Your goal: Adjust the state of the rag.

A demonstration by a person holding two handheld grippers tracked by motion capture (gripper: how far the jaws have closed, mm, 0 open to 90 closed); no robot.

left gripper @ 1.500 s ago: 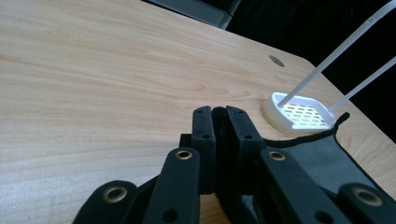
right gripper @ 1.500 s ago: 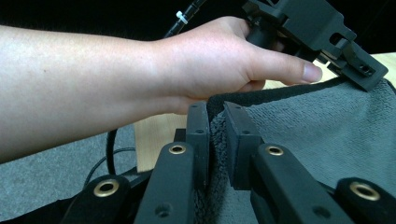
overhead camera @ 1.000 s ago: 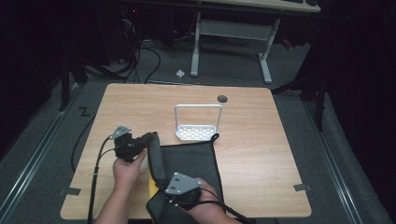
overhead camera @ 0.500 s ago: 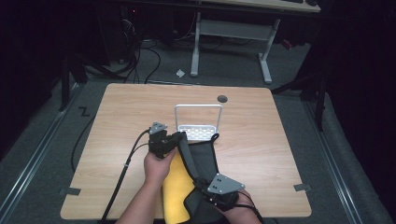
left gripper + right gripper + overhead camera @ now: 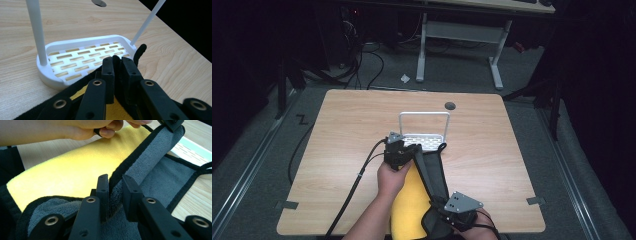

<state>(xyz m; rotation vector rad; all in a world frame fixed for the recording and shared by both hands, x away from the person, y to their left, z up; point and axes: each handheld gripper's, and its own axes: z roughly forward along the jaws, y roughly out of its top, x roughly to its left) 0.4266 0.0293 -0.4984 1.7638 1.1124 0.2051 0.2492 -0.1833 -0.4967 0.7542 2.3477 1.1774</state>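
Observation:
A cloth (image 5: 432, 172), grey on one side, yellow (image 5: 408, 207) on the other and edged in black, lies at the table's front middle, pulled up into a ridge. My left gripper (image 5: 414, 148) is shut on its far end, just in front of the white slotted rack (image 5: 424, 142). The left gripper view shows those jaws (image 5: 117, 66) pinching the black hem by the rack (image 5: 82, 56). At the near end, my right gripper (image 5: 443, 200) holds the ridge. Its jaws (image 5: 115, 187) have just been opening a little, with the grey fold (image 5: 150, 157) still filling the gap between them.
The rack's tall hoop handle (image 5: 424, 114) rises behind the left gripper. A round cable hole (image 5: 450, 105) sits near the table's far edge. A black cable (image 5: 357, 180) trails from the left gripper off the front. Bare wood (image 5: 522, 150) lies to the right.
Both hands have moved to the right with the cloth, dragging its ridge across. More of the yellow side now lies bare on the left, and the left gripper has ended at the rack.

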